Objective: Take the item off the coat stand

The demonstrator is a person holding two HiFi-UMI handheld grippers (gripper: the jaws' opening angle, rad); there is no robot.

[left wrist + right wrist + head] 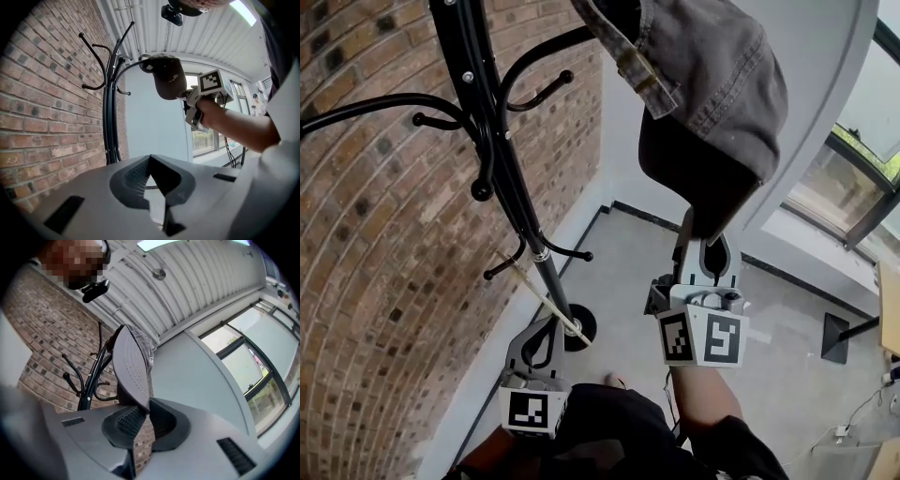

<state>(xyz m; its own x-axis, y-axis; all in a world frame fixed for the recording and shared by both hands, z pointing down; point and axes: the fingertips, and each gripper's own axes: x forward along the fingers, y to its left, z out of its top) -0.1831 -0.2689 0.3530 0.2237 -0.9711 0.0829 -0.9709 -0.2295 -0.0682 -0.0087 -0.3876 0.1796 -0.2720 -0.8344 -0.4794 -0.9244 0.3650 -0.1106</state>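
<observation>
The right gripper (710,236) pinches the cap (712,84) by its brim, the crown above the fingers (119,420) beside a coat stand (502,141) hook; the left gripper (546,330) is closed, empty

Item: baseball cap (703,84) in faded grey-brown cotton, with stitched panels, dark underside to the brim (130,369), and adjuster strap with metal buckle (630,64) at the back. Raised high beside the stand's top, brim lowest, brim edge clamped between the jaws of the right gripper (710,236). Crown close to the tip of one upper hook arm; hung on it or already clear, not discernible.

Support: coat stand (502,141) — black metal, pole of bundled tubes, curved arms ending in ball tips at two levels, round base (581,328) on the grey floor (628,272). Upright, close beside the brick wall (375,234).
</observation>
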